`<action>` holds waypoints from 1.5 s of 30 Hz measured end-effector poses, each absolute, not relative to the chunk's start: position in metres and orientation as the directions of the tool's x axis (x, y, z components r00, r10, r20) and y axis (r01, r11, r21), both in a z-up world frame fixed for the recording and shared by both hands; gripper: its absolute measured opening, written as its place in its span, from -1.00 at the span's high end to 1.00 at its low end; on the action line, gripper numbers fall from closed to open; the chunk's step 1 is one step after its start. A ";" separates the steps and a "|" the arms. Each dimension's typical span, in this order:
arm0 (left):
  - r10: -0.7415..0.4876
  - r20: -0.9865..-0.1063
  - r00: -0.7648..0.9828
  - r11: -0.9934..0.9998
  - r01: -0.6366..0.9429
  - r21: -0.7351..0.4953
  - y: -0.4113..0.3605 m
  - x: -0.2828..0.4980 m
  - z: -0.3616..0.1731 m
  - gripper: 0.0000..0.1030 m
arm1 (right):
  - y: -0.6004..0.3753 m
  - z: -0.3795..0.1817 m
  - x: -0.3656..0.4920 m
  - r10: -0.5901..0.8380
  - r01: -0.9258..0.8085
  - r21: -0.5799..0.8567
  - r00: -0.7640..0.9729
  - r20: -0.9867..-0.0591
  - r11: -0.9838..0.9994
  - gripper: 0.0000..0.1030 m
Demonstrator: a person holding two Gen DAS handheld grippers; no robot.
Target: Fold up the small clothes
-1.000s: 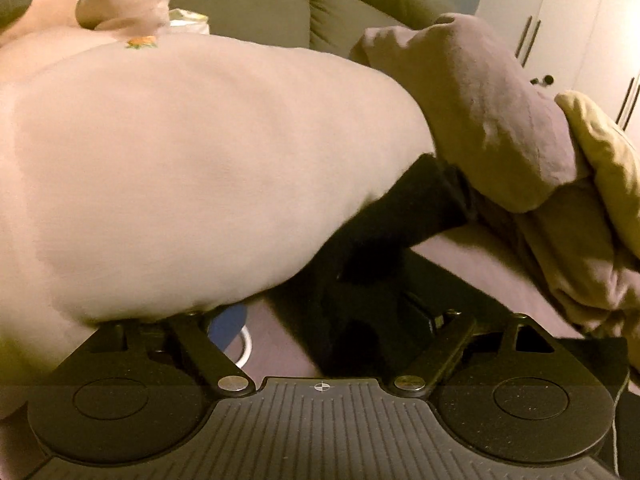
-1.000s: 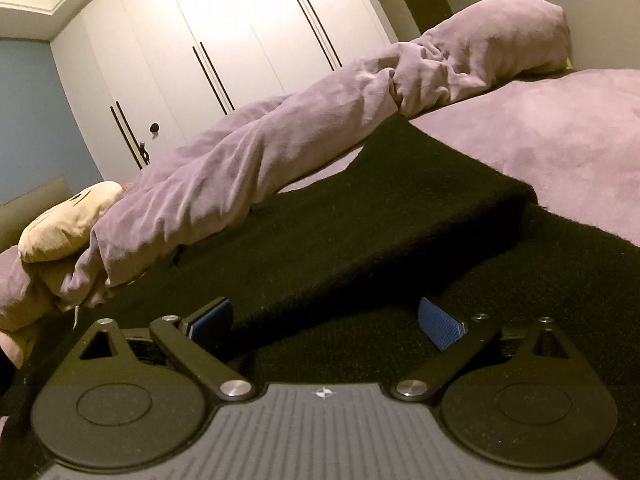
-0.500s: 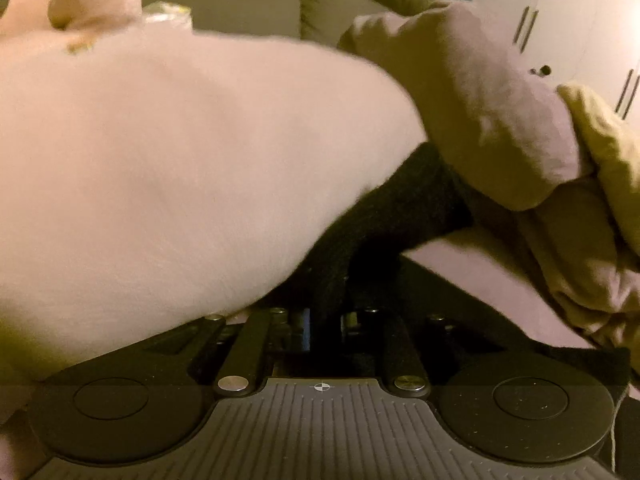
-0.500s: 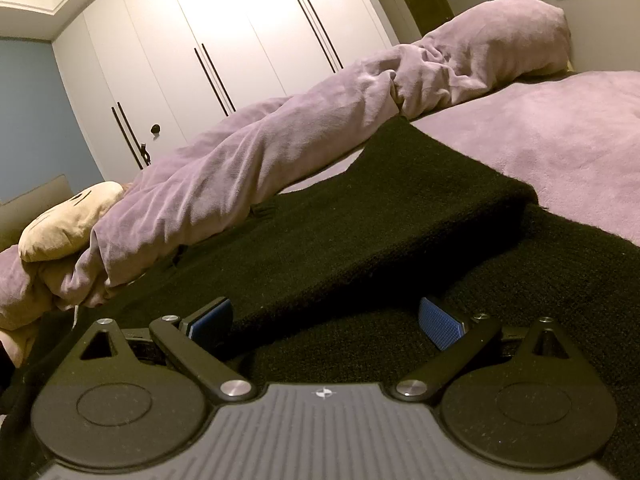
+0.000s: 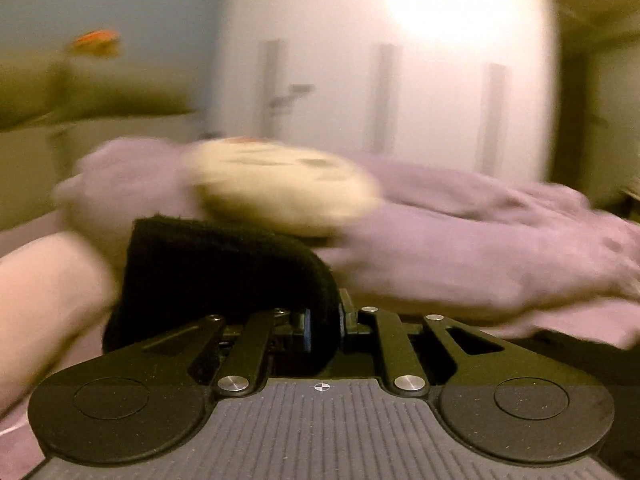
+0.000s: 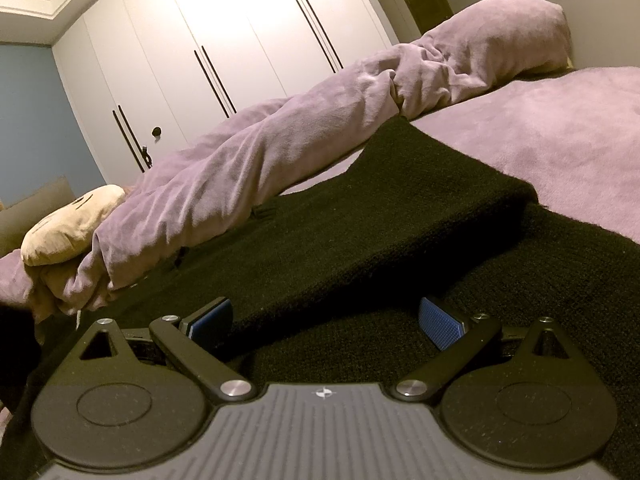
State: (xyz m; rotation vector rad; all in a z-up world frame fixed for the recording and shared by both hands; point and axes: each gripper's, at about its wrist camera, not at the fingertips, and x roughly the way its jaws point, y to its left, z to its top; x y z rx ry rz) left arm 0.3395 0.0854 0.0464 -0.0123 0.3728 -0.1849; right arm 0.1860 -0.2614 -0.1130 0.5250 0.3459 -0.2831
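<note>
A black knitted garment [image 6: 380,216] lies spread on the purple bed, with one part folded over on top. My right gripper [image 6: 326,322] is open and low over the garment, its blue pads on either side of the folded edge. My left gripper [image 5: 322,326] is shut on a black end of the garment [image 5: 208,268] and holds it lifted. That view is blurred by motion.
A rolled purple blanket [image 6: 280,136] runs along the far side of the bed [image 6: 560,128], with a cream plush toy [image 6: 68,228] at its left end. White wardrobe doors [image 6: 224,52] stand behind. In the left wrist view the plush toy [image 5: 280,184] and blanket [image 5: 480,248] lie just ahead.
My left gripper closed on the black garment end, then lifted and swung right toward the wardrobe side. My right gripper stayed open in place.
</note>
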 end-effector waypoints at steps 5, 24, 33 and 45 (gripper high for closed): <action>-0.404 -0.426 0.810 0.882 0.468 0.054 -0.034 0.305 0.009 0.41 | -0.264 -0.114 0.184 -0.165 0.340 0.458 0.910 -0.379 0.822 -0.92; -0.338 -0.504 0.795 0.936 0.227 -0.269 0.026 0.279 -0.055 -0.63 | -0.257 -0.058 0.190 -0.103 0.269 0.554 0.945 -0.312 0.788 -0.78; -0.239 -0.559 0.794 0.968 0.146 -0.206 0.068 0.267 -0.046 -0.72 | -0.245 -0.109 0.293 0.286 0.315 0.805 0.818 -0.499 0.502 -0.19; -0.096 -0.672 0.735 0.992 0.013 -0.128 0.091 0.288 -0.063 -0.71 | -0.232 -0.039 0.298 0.166 0.174 0.667 0.895 -0.413 0.725 0.82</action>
